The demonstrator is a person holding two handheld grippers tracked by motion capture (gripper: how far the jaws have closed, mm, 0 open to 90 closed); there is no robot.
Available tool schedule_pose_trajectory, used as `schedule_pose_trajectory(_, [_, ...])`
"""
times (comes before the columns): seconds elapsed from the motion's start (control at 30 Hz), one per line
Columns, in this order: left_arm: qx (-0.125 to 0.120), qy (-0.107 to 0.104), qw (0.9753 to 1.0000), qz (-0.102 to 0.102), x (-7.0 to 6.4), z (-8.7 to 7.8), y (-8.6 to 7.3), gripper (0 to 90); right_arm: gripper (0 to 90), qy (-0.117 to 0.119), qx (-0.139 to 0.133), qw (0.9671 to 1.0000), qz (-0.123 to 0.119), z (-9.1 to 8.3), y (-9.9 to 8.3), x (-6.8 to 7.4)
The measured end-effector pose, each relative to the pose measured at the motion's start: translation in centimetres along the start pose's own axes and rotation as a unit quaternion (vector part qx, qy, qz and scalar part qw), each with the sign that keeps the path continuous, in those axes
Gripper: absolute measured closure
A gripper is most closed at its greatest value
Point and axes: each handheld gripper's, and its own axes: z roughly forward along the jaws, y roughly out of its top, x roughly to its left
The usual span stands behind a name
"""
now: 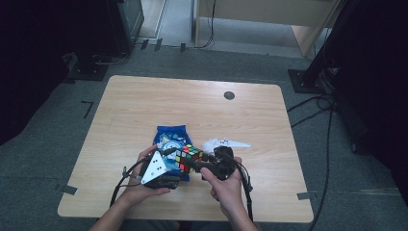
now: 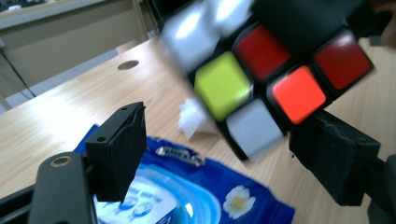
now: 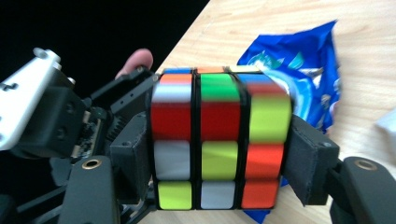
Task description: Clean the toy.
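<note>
My right claw (image 3: 219,186) pinches the scrambled plastic colour cube (image 3: 219,140) by two opposite sides, above the blue foil packet (image 1: 169,136) near the table's (image 1: 144,96) near edge, and my left claw (image 2: 224,154), spread wide with the cube between its jaws, must next, I think, close on one layer to turn it, both hands raised close together.

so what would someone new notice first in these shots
The bright puzzle cube, clamped between the jaws of the right hand-held gripper above the near middle of the wooden table. Right beneath it lies a shiny blue packet, with the open left hand-held gripper close by the cube, and a crumpled white wrapper just right of the packet.
</note>
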Motion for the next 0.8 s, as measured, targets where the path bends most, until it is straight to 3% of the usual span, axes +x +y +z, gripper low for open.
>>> schedule_pose_trajectory(0.2, [-0.001,0.002,0.9999,0.012,-0.3,0.1,-0.1,19.0,34.6,-0.013,0.011,0.9998,-0.008,1.2,-0.9,0.6])
schedule_pose_trajectory(0.33, [0.003,0.001,0.9998,0.019,-0.5,0.2,-0.3,25.4,34.6,-0.022,-0.005,0.9997,-0.013,1.2,-0.9,0.8])
schedule_pose_trajectory(0.4, [0.004,0.008,0.9993,0.036,-0.8,0.2,-0.3,32.5,34.6,-0.026,-0.008,0.9995,-0.017,1.1,-0.9,0.9])
schedule_pose_trajectory(0.5, [0.012,0.009,0.9993,0.035,-0.8,0.3,-0.3,33.3,34.5,-0.022,-0.003,0.9996,-0.017,1.2,-0.8,0.6])
schedule_pose_trajectory(0.6, [0.014,0.018,0.9996,0.017,-0.3,0.2,-0.3,33.8,34.4,-0.009,-0.004,0.9998,-0.017,0.8,-0.6,0.2])
schedule_pose_trajectory(0.7, [0.015,0.033,0.9993,-0.010,1.0,-0.2,-0.5,33.8,37.5,0.005,-0.026,0.9995,-0.020,-0.5,0.1,-0.1])
schedule_pose_trajectory(0.8, [0.009,0.044,0.9982,-0.040,2.2,-0.8,-0.8,33.8,42.7,-0.022,-0.055,0.9980,-0.025,-2.1,0.6,-1.1])
